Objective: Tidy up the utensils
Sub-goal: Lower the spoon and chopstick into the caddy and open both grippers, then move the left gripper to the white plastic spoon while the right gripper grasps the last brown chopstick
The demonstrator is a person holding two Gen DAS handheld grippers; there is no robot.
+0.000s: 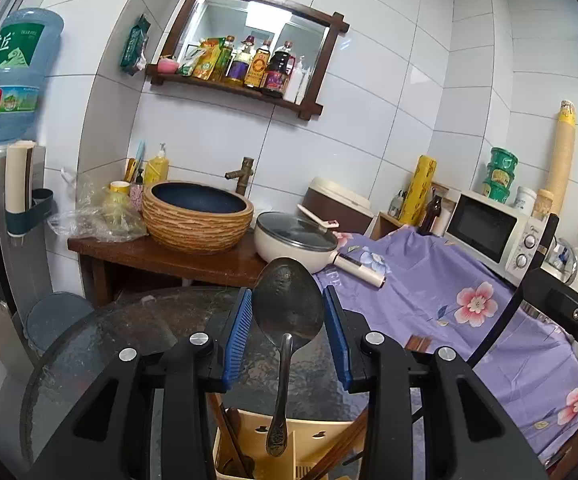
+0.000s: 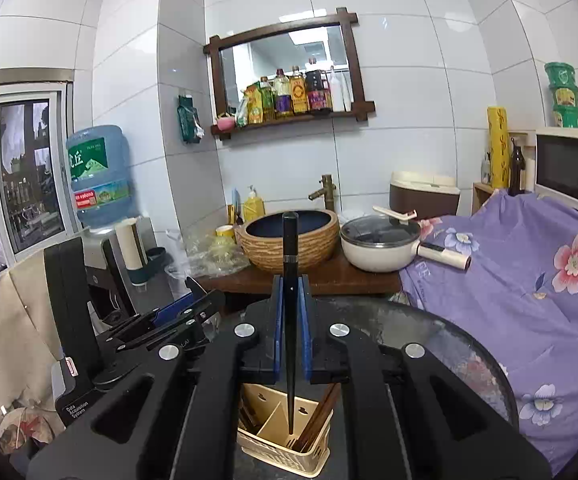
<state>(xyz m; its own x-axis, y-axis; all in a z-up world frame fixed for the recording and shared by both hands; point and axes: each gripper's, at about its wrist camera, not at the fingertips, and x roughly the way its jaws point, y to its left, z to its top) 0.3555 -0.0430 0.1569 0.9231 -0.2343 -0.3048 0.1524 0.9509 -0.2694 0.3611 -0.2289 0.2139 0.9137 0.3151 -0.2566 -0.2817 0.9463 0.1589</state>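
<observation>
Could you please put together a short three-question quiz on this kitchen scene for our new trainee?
1. True or false: the right gripper is shut on a black chopstick.
2. What is between the pads of the left gripper? A) a metal spoon B) a fork C) a knife
3. Fill in: below both grippers stands a beige utensil ______ with compartments, on the round glass table.

Key
1. True; its pads press the chopstick on both sides.
2. A; the metal spoon stands bowl up between the blue pads.
3. holder; the utensil holder already has brown chopsticks in it.
</observation>
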